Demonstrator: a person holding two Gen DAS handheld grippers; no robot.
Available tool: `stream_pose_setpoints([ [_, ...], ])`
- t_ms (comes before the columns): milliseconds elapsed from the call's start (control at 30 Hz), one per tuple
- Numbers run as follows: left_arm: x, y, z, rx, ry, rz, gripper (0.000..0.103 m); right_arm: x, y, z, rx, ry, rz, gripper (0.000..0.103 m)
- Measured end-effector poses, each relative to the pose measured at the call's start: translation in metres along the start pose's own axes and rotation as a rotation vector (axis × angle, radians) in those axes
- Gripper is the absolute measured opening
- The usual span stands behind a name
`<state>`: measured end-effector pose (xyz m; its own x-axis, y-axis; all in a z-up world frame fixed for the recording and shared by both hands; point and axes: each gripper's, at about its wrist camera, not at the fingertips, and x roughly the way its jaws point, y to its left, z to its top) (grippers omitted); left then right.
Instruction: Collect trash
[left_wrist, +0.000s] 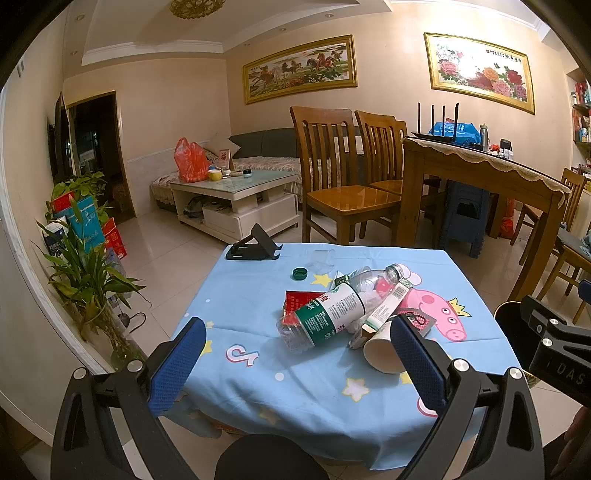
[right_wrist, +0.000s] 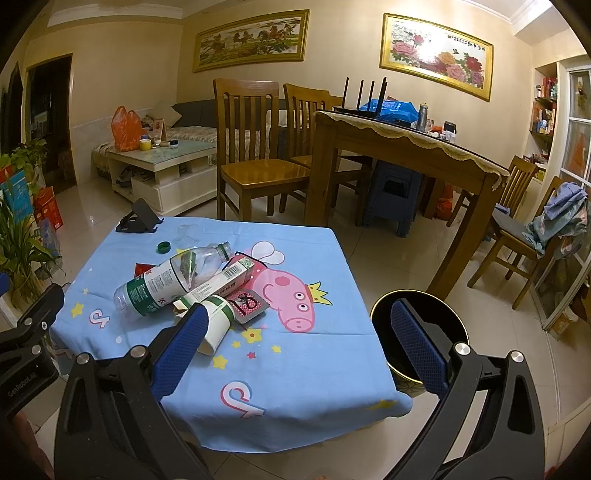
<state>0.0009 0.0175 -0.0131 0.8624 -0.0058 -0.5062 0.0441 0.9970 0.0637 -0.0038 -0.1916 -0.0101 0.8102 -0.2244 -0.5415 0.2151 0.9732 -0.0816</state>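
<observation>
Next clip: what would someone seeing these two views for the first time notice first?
A heap of trash sits mid-table on the blue cartoon tablecloth: a clear plastic bottle lying on its side, a paper cup tipped over beside it, and a green cap lying apart toward the far edge. A black bin stands on the floor off the table's right side. Both tools, left and right, hang open and empty over the near edge.

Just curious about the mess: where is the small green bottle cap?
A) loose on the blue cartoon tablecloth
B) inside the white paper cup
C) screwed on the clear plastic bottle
A: the small green bottle cap lies alone on the blue cartoon tablecloth, apart from the open-necked clear plastic bottle.
</observation>
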Motion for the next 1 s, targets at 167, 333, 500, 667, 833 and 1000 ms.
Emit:
stream_pose_setpoints([
  [167,0.001,0.001,-0.001,0.0,0.002,0.0,0.096,0.0,0.0,0.0,-0.002,0.001,0.0,0.098],
  [333,0.0,0.001,-0.001,-0.001,0.003,0.0,0.096,0.0,0.0,0.0,-0.003,0.001,0.0,0.098],
  [500,0.0,0.001,-0.001,-0.001,0.004,-0.002,0.096,0.0,0.001,0.0,-0.004,0.002,-0.001,0.098],
  [667,0.0,0.0,-0.001,0.0,0.003,-0.001,0.096,0.0,0.0,0.0,-0.002,0.003,0.004,0.098],
  [833,0.001,0.001,-0.002,-0.002,0.002,0.0,0.096,0.0,0.001,0.0,-0.001,0.004,0.01,0.098],
  [1000,0.004,0.006,-0.008,-0.006,0.01,0.001,0.096,0.001,0.011,-0.003,-0.011,0.011,0.012,0.098],
])
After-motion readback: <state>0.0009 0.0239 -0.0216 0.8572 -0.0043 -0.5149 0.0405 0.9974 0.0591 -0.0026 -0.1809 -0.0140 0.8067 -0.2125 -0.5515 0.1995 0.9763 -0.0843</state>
